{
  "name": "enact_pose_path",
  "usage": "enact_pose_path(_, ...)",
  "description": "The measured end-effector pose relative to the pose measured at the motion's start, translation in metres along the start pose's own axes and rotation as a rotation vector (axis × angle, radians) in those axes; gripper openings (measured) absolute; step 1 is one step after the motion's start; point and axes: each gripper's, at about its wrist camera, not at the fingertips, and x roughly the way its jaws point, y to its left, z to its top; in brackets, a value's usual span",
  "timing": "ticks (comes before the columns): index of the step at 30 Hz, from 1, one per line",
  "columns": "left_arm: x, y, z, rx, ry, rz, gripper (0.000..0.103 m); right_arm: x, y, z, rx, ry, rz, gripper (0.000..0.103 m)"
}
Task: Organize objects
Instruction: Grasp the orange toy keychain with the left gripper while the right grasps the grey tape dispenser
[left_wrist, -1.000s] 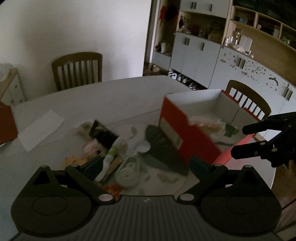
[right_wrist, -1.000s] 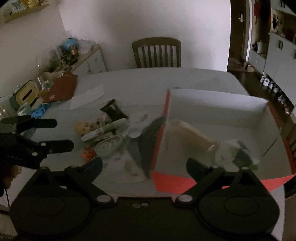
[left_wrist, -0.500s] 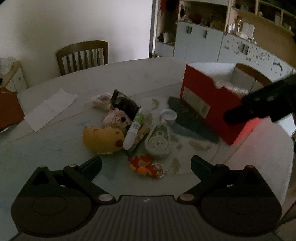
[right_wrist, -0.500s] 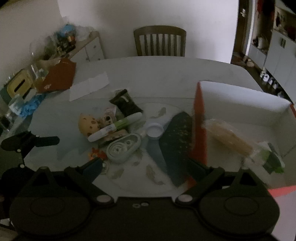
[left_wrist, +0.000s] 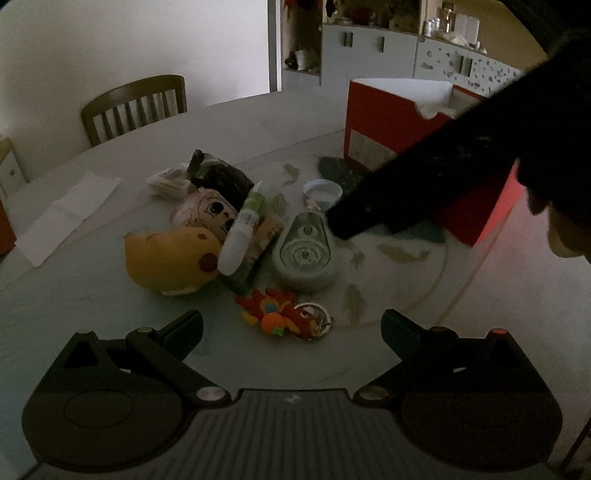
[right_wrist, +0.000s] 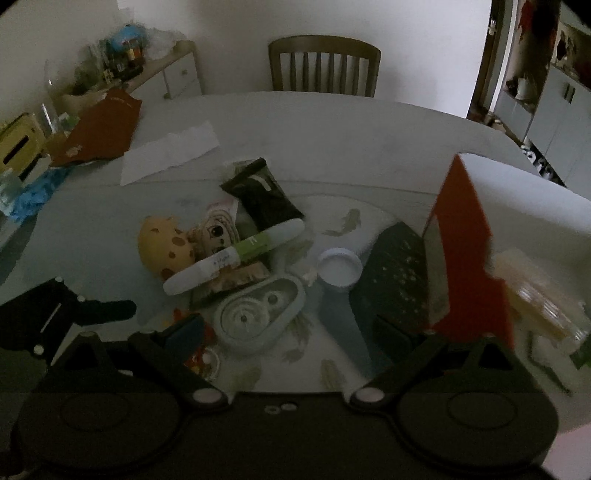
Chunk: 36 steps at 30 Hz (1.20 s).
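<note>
A pale round table (left_wrist: 110, 291) with faint leaf and fish prints on its top fills a dim dining room; a wooden slat-backed chair (right_wrist: 324, 66) stands at the far edge against a white wall. In the left wrist view, grey cupboards (left_wrist: 369, 51) with shelves of small clutter line the wall behind the table. In the right wrist view a low sideboard (right_wrist: 162, 70) crowded with jars and bottles stands at the left. The loose things lie in a heap near the middle of the table: a yellow plush toy (left_wrist: 170, 258), a white and green tube (left_wrist: 242, 229) lying across a doll-faced pouch (left_wrist: 210, 212), a black packet (right_wrist: 260, 195), a grey teardrop-shaped tape dispenser (left_wrist: 304, 253), a small white lid (right_wrist: 339, 266) and a red and orange keyring toy (left_wrist: 280, 317). A sheet of white paper (right_wrist: 170, 153) lies apart toward the far left. A red box (right_wrist: 469, 236) with a white inside stands at the right, with wrapped items in it. The left claw (left_wrist: 291, 332) is spread wide and empty, just short of the keyring toy. The right claw (right_wrist: 291, 328) is also wide open and empty, with the tape dispenser between its fingers.
</note>
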Motion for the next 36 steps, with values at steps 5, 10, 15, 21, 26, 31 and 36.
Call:
enact_pose_path(5,0.009,0.003,-0.002,-0.004,0.002,0.015,0.103,0.019,0.009,0.006,-0.002,0.032,0.003,0.097)
enact_pose_path(10,0.016,0.004,-0.005,0.002,0.0,0.028,0.103,0.035,0.015,0.009,0.007,0.069,-0.01,0.097)
enact_pose_path(15,0.02,0.001,-0.008,0.027,0.001,0.027,0.103,0.047,0.017,0.009,0.037,0.106,-0.008,0.095)
enact_pose_path(21,0.024,0.0,-0.01,0.034,0.005,0.036,0.103,0.056,0.011,0.01,0.132,0.147,-0.018,0.092)
enact_pose_path(26,0.027,0.0,-0.007,0.006,0.014,0.032,0.101,0.06,0.015,0.01,0.123,0.158,-0.035,0.085)
enact_pose_path(31,0.027,0.0,-0.006,0.001,0.014,0.009,0.094,0.061,0.016,0.011,0.117,0.157,-0.034,0.083)
enact_pose_path(36,0.028,0.002,-0.004,-0.008,0.017,0.004,0.086,0.061,0.012,0.014,0.163,0.161,-0.018,0.077)
